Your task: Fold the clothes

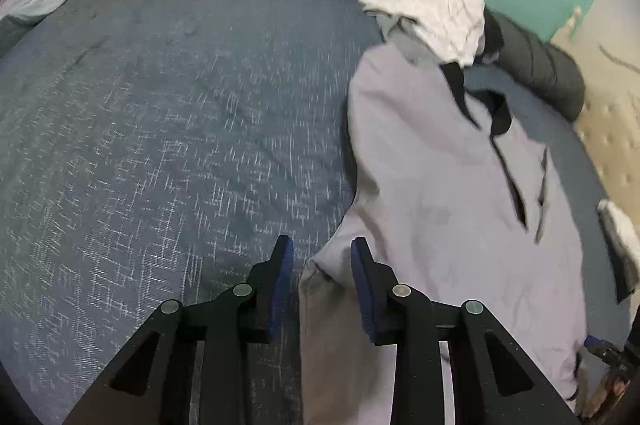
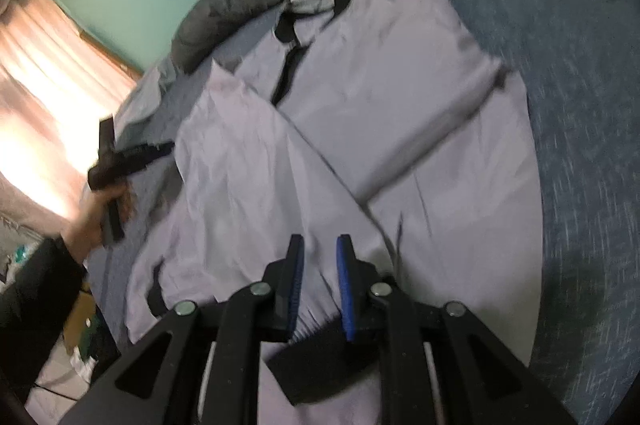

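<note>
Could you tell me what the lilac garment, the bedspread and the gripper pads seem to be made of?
Lilac garment: thin woven cloth, probably cotton or a blend; matte, softly creased, with black ribbed trim.
Bedspread: thicker textile, blue with pale flecked weave.
Gripper pads: blue, apparently rubber or foam, on matte black, probably plastic fingers; the blur leaves that open.

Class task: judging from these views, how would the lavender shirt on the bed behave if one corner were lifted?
The lavender shirt is probably floppy: its folded sleeve lies flat and creased. It likely drapes and unfolds when lifted. It looks thin, so probably light, and may drag on the textured blue bedcover.
</note>
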### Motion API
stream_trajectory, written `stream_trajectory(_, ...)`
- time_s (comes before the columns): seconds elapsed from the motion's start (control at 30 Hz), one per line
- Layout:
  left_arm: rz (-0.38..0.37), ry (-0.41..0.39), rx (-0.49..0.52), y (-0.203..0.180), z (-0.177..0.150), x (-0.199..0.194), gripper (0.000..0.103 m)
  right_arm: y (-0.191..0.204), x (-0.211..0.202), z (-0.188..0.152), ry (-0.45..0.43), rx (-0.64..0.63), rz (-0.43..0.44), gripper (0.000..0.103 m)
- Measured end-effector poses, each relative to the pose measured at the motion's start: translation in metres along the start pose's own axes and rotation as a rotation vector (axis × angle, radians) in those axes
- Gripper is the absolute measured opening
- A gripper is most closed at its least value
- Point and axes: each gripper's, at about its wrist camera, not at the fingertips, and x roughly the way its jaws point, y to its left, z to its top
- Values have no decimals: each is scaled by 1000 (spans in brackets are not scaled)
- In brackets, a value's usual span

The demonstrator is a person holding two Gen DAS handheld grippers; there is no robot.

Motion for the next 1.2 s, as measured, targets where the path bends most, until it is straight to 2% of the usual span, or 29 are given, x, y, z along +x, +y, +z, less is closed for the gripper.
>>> stream_trajectory(0.03, -18, -2, -13, 2, -1, 1, 36, 3, 0, 7, -6, 2, 9, 43)
stream_trajectory(0.1, -38, -11, -22, 3, -4, 4, 36, 16, 10, 28, 12, -13, 31, 49)
stream_trajectory(0.23, -39, -29, -19, 4, -12, 7, 36, 51, 37, 78, 54, -77, 94, 49)
stream_trajectory(0.57, -66, -98, -96, 16, -24, 9, 34, 152, 133, 202, 89, -247, 162, 49)
stream_trajectory(0.8, -122, -96, -121, 20, -29, 13, 29, 199, 212, 248, 161, -335, 122, 49)
stream_trajectory(0.87, -138, -102, -134, 21, -30, 12, 24, 207, 235, 260, 174, -342, 113, 49)
stream_trajectory(1.03, -153, -97, -146, 23, -32, 15, 19, 222, 273, 275, 191, -366, 101, 49)
stream_trajectory(1.2, -157, -100, -143, 22, -33, 16, 18, 233, 315, 284, 232, -378, 22, 49)
